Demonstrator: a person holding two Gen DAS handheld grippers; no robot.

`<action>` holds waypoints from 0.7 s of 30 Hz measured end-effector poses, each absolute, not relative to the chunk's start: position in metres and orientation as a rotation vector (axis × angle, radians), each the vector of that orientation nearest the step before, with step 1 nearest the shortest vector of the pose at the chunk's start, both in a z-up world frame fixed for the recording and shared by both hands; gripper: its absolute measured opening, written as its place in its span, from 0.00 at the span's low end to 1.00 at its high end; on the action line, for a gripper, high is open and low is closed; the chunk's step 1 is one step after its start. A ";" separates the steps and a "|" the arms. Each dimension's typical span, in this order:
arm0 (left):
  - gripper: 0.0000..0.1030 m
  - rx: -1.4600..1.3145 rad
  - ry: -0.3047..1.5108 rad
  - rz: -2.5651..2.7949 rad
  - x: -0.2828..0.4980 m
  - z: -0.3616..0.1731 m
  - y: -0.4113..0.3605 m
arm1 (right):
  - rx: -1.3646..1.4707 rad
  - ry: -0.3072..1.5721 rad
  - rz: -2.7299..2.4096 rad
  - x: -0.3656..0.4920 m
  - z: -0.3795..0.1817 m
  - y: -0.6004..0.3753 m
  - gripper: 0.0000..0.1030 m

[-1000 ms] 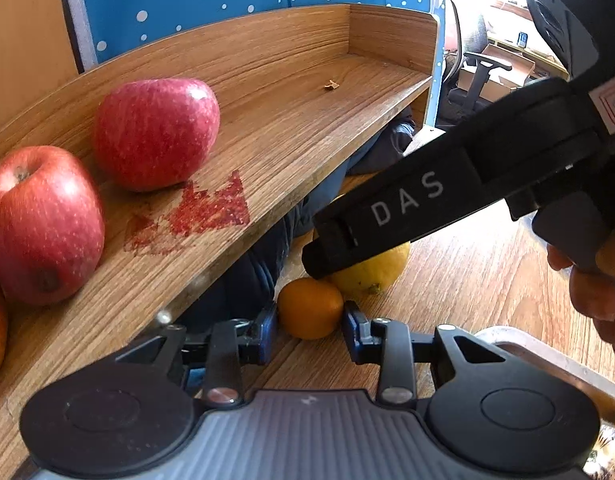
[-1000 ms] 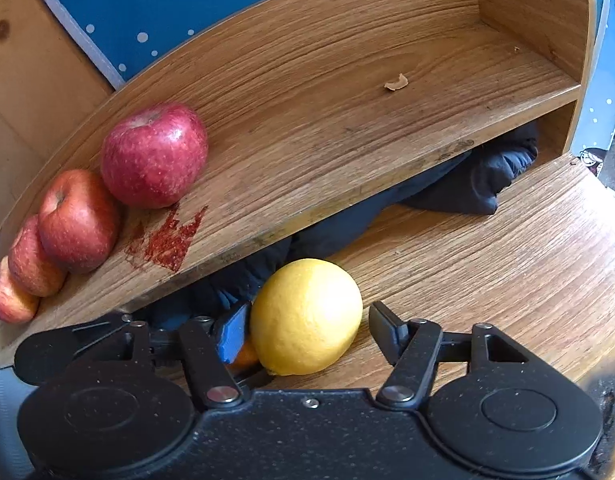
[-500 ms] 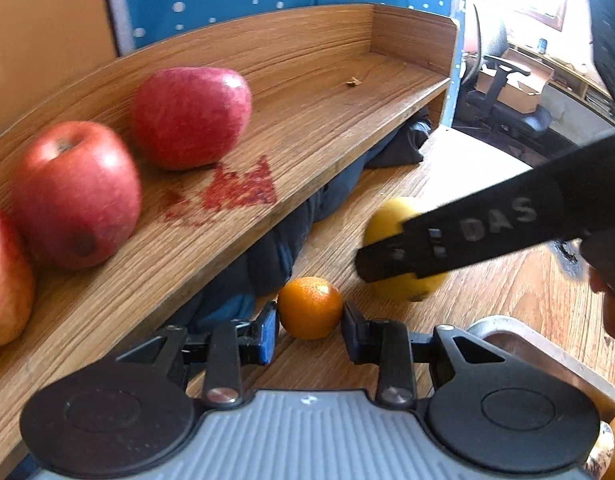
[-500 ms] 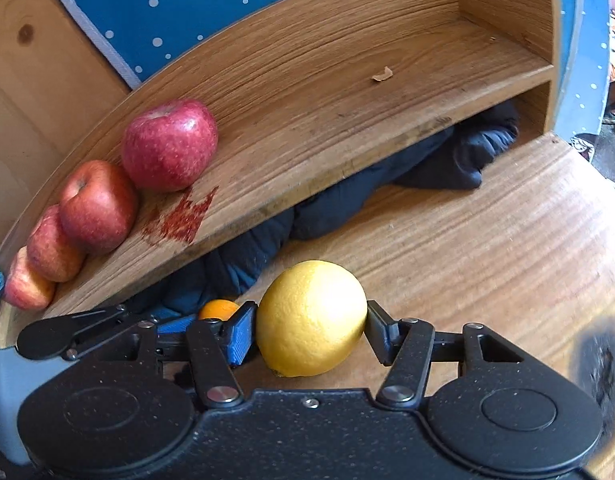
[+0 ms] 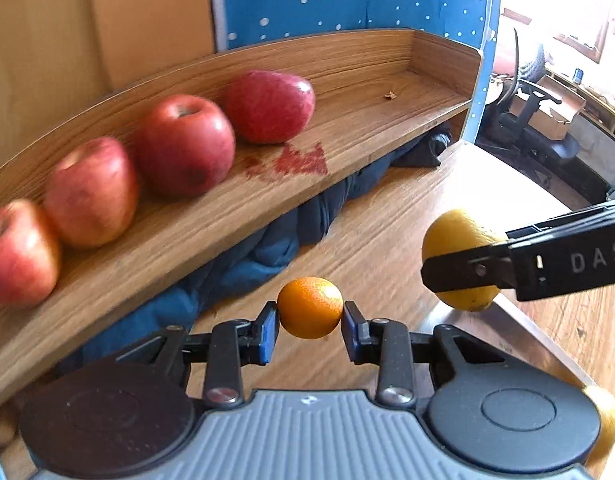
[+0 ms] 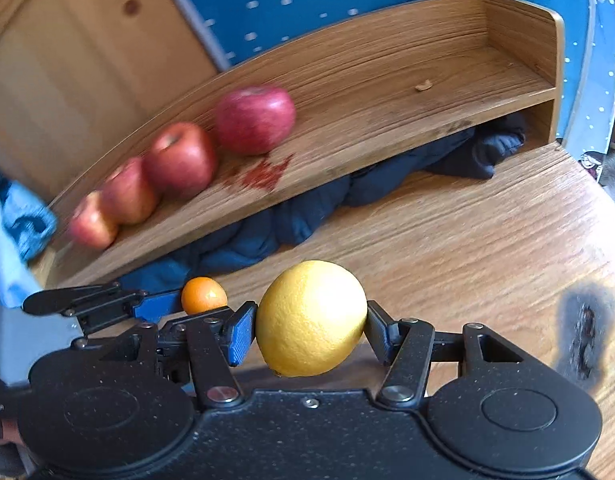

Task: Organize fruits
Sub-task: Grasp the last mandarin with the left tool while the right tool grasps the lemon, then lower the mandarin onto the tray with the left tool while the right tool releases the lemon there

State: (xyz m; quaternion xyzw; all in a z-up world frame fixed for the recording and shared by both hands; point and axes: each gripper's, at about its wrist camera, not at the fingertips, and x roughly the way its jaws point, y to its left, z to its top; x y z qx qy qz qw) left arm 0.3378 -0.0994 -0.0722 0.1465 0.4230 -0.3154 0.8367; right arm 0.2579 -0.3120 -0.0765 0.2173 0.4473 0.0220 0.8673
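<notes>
My left gripper (image 5: 309, 322) is shut on a small orange (image 5: 309, 307), held above the wooden table. The same orange (image 6: 203, 295) shows in the right wrist view, left of the lemon. My right gripper (image 6: 309, 330) is shut on a yellow lemon (image 6: 311, 317); the left wrist view has that lemon (image 5: 459, 258) at the right, clamped by the black fingers (image 5: 463, 270). Several red apples (image 5: 185, 145) stand in a row on the left part of the curved wooden shelf (image 5: 359, 120). The apples (image 6: 179, 160) look blurred in the right wrist view.
A dark blue cloth (image 6: 307, 216) is stuffed under the shelf (image 6: 427, 64). A red stain (image 5: 301, 160) marks the shelf beside the apples, and its right half holds only a small crumb (image 5: 390, 96). A metal tray edge (image 5: 523, 320) and another yellow fruit (image 5: 605, 412) sit at the lower right.
Both grippers have pulled back and away from the shelf with their fruits still clamped. The lemon has swung off to the right of the orange, and more apples have come into view.
</notes>
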 end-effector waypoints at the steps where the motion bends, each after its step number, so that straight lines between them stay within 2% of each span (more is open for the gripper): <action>1: 0.35 0.306 0.904 -0.660 0.334 -0.071 -0.096 | 0.453 0.940 0.057 0.255 -0.077 -0.309 0.57; 21: 0.35 0.226 1.027 -0.490 0.265 -0.066 -0.055 | 0.371 1.015 0.230 0.208 -0.090 -0.272 0.57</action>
